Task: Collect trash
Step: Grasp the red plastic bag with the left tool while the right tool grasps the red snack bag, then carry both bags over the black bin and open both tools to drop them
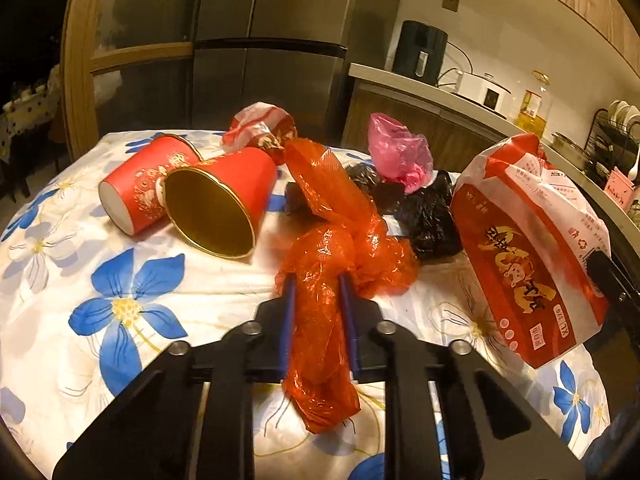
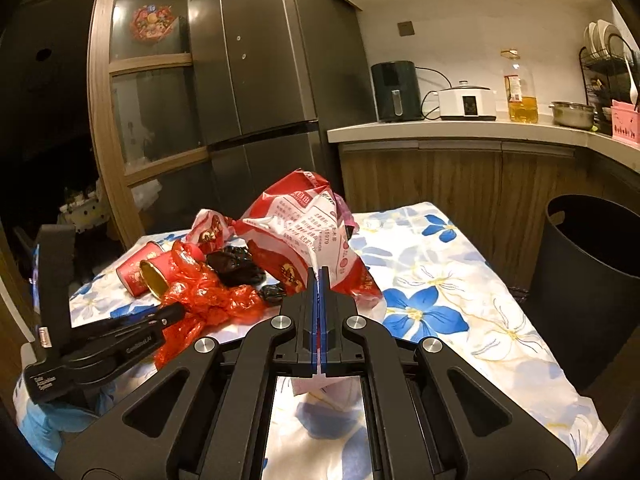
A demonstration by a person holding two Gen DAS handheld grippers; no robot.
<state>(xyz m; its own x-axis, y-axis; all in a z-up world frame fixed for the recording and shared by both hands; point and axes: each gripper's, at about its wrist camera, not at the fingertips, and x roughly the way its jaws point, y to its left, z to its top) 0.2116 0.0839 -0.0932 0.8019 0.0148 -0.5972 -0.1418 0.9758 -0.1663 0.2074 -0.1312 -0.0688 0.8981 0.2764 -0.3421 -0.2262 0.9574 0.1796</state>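
Red-and-white wrapper (image 2: 304, 236) hides much of the trash behind it.

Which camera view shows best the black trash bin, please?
The right wrist view. There the black trash bin stands past the right edge of the table, with its open rim and dark wall plain to see. The left wrist view does not show the bin; it faces the cups and bags on the table.

black tool (image 2: 320, 276), blue pads (image 1: 289, 312), silver screws.
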